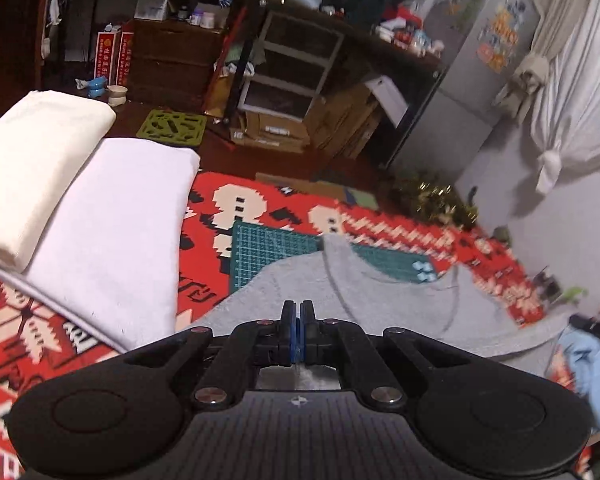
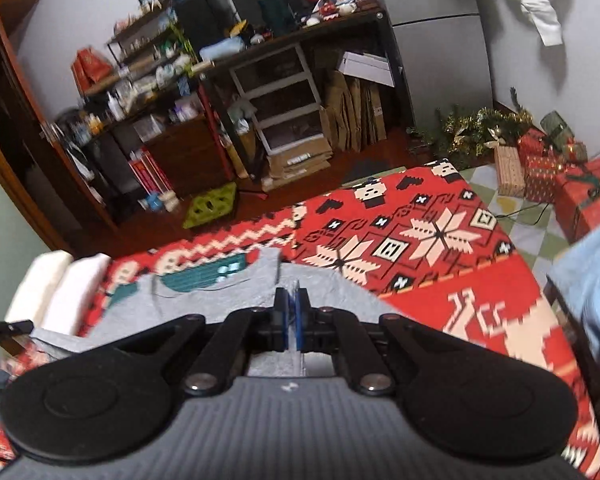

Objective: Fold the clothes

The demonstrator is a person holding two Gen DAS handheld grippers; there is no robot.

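Left gripper (image 1: 299, 307) tilts down over the rug, its blue-padded fingers (image 1: 288, 314) pressed together, and whether cloth is pinched between them cannot be made out. Right gripper (image 2: 291, 296) tilts down likewise, jaws drawn nearly together with a slim gap. The grey garment (image 1: 388, 308) spreads under and ahead of both sets of fingertips, blurred, draped across a green cutting mat (image 1: 268, 250) on the red patterned rug (image 2: 440, 240). Left of the left fingers lie two folded white cloths (image 1: 112, 232), one overlapping the other. Far right of the right fingers, a light blue cloth (image 2: 592, 280).
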